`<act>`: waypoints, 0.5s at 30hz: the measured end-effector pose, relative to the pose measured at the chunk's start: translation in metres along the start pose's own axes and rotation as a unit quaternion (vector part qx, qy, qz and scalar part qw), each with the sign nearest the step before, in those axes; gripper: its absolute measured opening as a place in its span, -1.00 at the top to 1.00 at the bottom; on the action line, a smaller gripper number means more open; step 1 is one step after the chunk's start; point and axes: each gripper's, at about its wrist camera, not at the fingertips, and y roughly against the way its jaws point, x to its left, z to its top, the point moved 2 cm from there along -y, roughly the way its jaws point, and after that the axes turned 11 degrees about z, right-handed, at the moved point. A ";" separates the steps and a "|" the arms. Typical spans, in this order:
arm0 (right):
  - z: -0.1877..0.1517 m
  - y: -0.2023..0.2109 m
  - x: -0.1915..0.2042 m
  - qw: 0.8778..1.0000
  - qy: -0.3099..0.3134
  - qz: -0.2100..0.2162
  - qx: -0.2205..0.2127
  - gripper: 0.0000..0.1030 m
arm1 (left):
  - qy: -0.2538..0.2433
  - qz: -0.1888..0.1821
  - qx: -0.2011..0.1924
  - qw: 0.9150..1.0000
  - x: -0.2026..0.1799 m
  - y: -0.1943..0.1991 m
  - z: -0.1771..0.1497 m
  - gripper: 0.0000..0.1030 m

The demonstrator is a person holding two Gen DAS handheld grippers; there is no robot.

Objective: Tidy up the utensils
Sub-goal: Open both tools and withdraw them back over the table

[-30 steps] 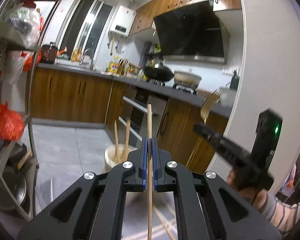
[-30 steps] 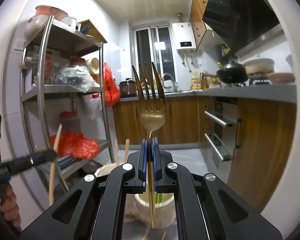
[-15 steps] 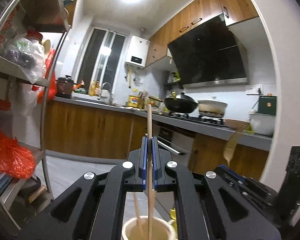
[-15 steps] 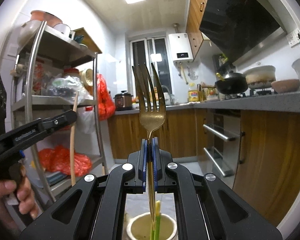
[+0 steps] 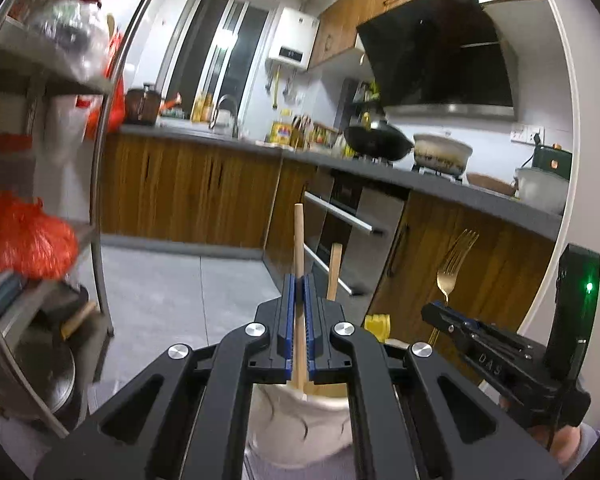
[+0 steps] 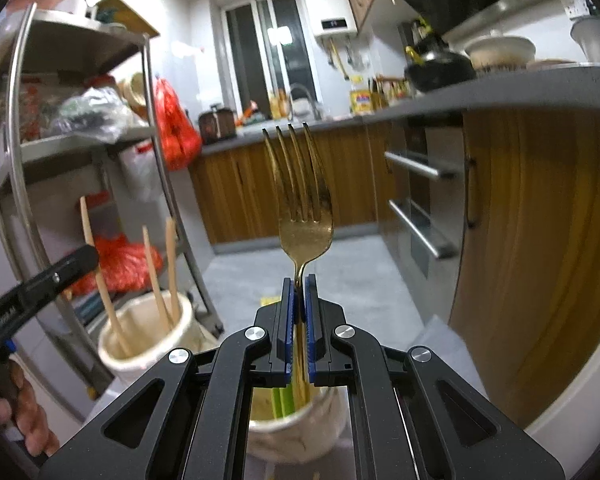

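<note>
Over the two holders, your left gripper (image 5: 299, 320) clamps a chopstick (image 5: 299, 240) already dipping into the cream cup (image 5: 300, 420) at 6 o'clock, your right gripper (image 6: 299, 320) pinches the gold fork (image 6: 303, 216) above the other cup (image 6: 300, 428), and neither is released yet.

Left gripper (image 5: 299, 300) and right gripper (image 6: 299, 300): matt black plastic with ribbed blue pads (image 5: 288, 312) and bright metal screws (image 5: 257, 329). Chopstick (image 5: 299, 248): pale, matt wood. Fork (image 6: 302, 204): polished gold-toned metal, glossy. Holder cups (image 6: 140, 328) (image 6: 300, 436): cream glazed ceramic, smooth. Rack (image 6: 156, 152): brushed steel.
</note>
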 end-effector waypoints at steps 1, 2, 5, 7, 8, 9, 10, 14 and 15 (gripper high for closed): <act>-0.002 0.000 0.000 1.000 -0.001 -0.002 0.001 0.88 | -0.001 0.000 0.006 1.000 0.000 -0.002 -0.003 0.92; -0.003 0.000 -0.001 1.000 -0.001 -0.004 0.001 0.88 | -0.001 0.000 0.013 1.000 0.001 -0.004 -0.007 0.92; -0.002 -0.001 -0.004 1.000 -0.008 -0.003 0.004 0.88 | 0.002 -0.001 0.021 1.000 0.003 -0.006 -0.010 0.92; -0.002 0.000 -0.004 1.000 -0.009 -0.005 0.005 0.88 | 0.000 0.004 0.019 1.000 0.004 -0.006 -0.010 0.88; -0.003 0.000 -0.004 1.000 -0.009 -0.007 0.006 0.88 | -0.002 0.008 0.019 1.000 0.005 -0.006 -0.010 0.84; -0.001 0.000 -0.004 1.000 -0.008 -0.007 0.006 0.87 | -0.001 0.010 0.019 1.000 0.005 -0.005 -0.009 0.78; -0.001 0.001 -0.003 1.000 -0.006 -0.010 0.005 0.84 | 0.000 0.010 0.018 1.000 0.006 -0.004 -0.009 0.62; 0.004 0.009 0.000 1.000 -0.001 -0.013 0.001 0.61 | 0.000 0.015 0.009 1.000 0.009 0.007 -0.005 0.29; 0.005 0.013 0.001 1.000 -0.003 -0.015 -0.001 0.50 | -0.002 0.018 0.008 1.000 0.010 0.010 -0.004 0.26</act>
